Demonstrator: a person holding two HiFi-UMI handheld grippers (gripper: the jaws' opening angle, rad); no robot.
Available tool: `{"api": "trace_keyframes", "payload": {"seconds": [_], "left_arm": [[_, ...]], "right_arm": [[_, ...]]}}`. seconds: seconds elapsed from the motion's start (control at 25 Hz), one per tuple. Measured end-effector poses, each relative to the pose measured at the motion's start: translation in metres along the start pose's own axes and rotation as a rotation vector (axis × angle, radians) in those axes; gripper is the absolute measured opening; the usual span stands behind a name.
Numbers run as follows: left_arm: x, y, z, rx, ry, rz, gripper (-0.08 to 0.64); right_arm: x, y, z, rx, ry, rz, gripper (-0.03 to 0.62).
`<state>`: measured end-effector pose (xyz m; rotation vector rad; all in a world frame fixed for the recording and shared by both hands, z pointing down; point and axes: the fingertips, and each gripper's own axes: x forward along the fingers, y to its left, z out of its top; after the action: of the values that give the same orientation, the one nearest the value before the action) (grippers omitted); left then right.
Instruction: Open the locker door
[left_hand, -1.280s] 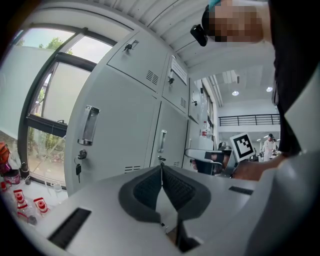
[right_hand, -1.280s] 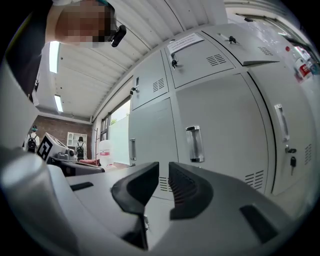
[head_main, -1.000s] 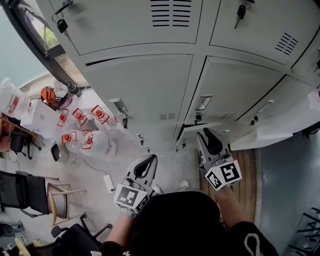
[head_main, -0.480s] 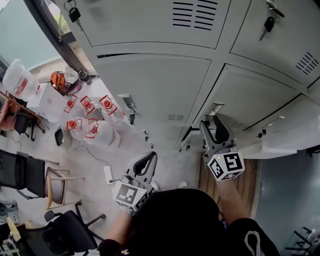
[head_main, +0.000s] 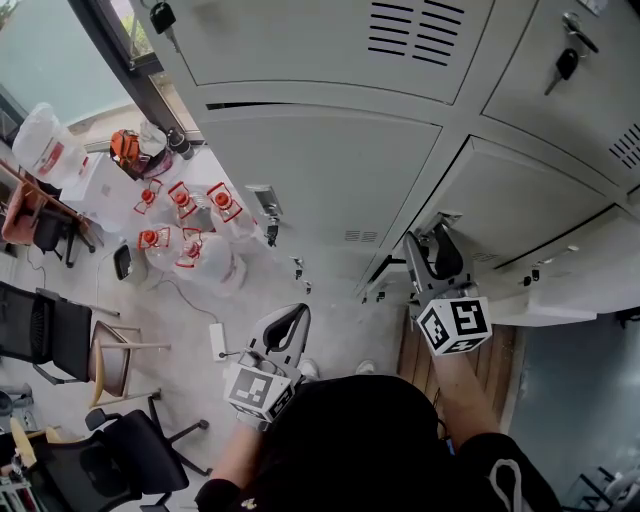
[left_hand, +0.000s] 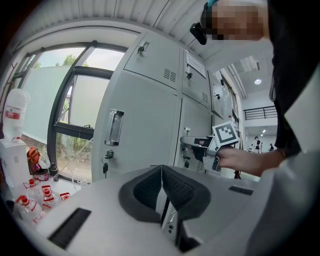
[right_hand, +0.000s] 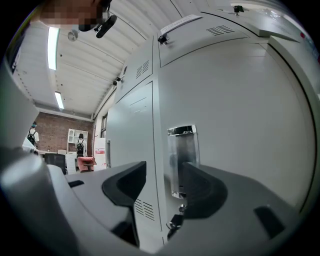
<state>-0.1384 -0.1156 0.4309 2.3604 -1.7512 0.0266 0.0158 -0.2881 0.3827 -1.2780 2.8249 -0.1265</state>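
The grey locker door (head_main: 520, 195) has a chrome recessed handle (head_main: 443, 218) near its left edge, and a dark gap runs along that edge lower down. My right gripper (head_main: 430, 245) is raised to that handle. Its jaws are opening: in the right gripper view the gripper (right_hand: 162, 180) stands wide, with the handle (right_hand: 181, 160) and the door's edge showing between the fingers, neither pad pressing on them. A key (right_hand: 175, 220) hangs just below the handle. My left gripper (head_main: 285, 335) hangs low, away from the lockers, and is shut (left_hand: 161, 185) on nothing.
More lockers fill the wall, some with keys (head_main: 565, 62) hanging in their locks. Water bottles with red caps (head_main: 180, 225) stand on the floor at the left by a window (head_main: 110, 40). Chairs (head_main: 60, 350) stand further left. A neighbouring door (head_main: 575, 290) juts out at the right.
My right gripper has risen to the door's handle and its jaws have spread wide. The left gripper has hardly moved. The head view has drifted to the right.
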Motion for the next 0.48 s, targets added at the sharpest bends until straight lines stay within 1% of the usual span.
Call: {"api": "trace_keyframes", "payload": {"seconds": [0.24, 0.48], "left_arm": [[-0.004, 0.0041, -0.0049, -0.008, 0.008, 0.008, 0.023], [-0.0077, 0.0076, -0.0029, -0.012, -0.002, 0.01, 0.023]], "right_arm": [[0.0063, 0.0042, -0.0028, -0.009, 0.008, 0.014, 0.218], [0.0042, 0.0063, -0.0039, -0.017, 0.008, 0.004, 0.218]]}}
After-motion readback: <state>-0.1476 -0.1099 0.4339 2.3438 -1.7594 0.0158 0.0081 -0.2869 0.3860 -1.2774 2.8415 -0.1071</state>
